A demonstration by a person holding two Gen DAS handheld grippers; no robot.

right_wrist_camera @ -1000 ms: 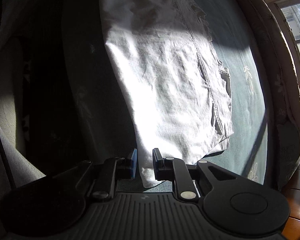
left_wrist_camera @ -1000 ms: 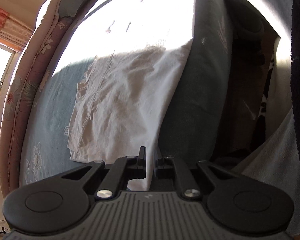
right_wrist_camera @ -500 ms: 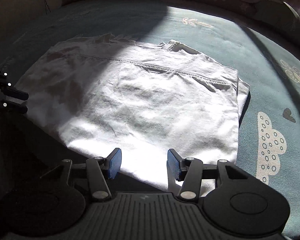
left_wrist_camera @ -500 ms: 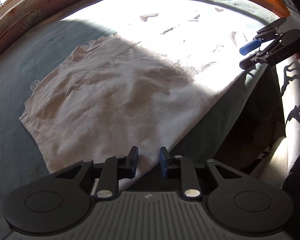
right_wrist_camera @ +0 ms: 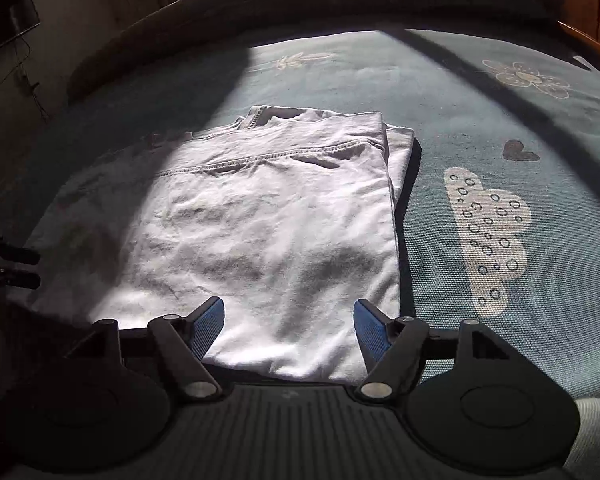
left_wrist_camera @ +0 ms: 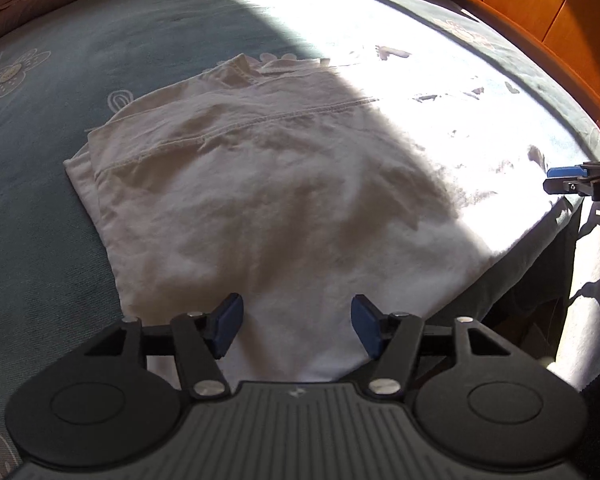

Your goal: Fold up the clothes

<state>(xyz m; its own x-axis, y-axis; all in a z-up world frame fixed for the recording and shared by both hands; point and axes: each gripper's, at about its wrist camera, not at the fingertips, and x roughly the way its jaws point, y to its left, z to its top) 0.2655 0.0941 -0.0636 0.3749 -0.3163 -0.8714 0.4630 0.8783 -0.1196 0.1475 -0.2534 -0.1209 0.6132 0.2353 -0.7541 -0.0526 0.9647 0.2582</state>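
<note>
Here the folded white shirt [left_wrist_camera: 268,200] lies flat on the teal bed [left_wrist_camera: 60,80], its near hem apparently at the bed's edge, with both the left hand-held gripper [left_wrist_camera: 296,326] and the right hand-held gripper [right_wrist_camera: 288,328] just opened, released, nothing pinched between their blue pads.

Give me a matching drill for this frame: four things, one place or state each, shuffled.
Things:
1. white folded garment
2. teal patterned bedspread
3. left gripper
4. orange wooden panel

Place or state:
A. beyond the bed's far edge
B. jaws apart above the garment's near edge, just been opening
C. lying flat, half in sun, half in shade
D. under the garment

Pairs: 1-C, 2-D, 3-B, 4-A
</note>
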